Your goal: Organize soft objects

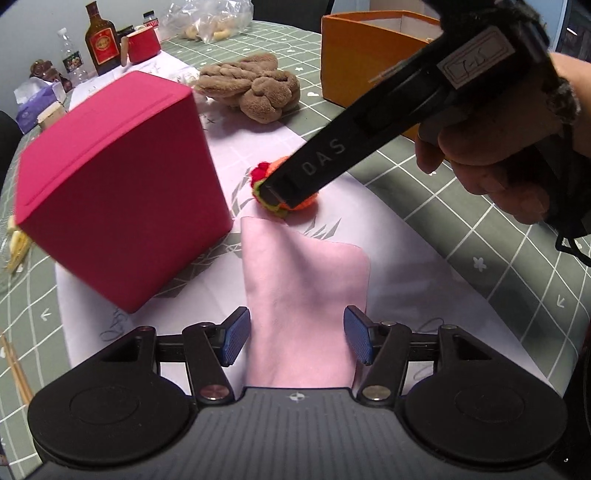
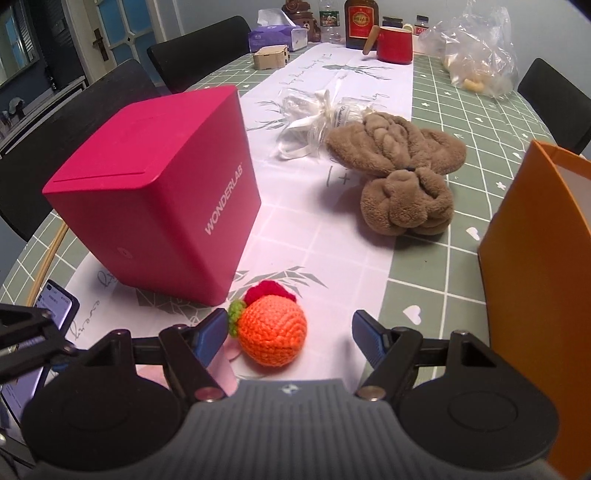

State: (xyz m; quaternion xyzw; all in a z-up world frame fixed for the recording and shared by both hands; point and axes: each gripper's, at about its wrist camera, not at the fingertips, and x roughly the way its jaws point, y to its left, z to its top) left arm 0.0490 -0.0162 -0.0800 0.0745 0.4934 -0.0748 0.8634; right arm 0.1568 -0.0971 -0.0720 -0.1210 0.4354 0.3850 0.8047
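Note:
A pink cloth (image 1: 303,291) lies flat on the white runner, between the blue pads of my open left gripper (image 1: 297,338). An orange crocheted ball (image 2: 273,334) with a green and red top sits on the runner between the spread fingers of my open right gripper (image 2: 290,334). In the left wrist view the ball (image 1: 308,201) is mostly hidden behind the right gripper's black finger (image 1: 314,170). A brown plush toy (image 2: 399,177) lies farther back on the runner, also in the left wrist view (image 1: 255,86). An orange box (image 2: 535,280) stands to the right.
A tall magenta box (image 2: 162,206) stands left of the ball, close to the cloth (image 1: 114,199). A phone (image 2: 48,317) lies at the left edge. A red mug (image 2: 393,44), bottles, a tissue box (image 2: 277,35) and plastic bags sit at the far end.

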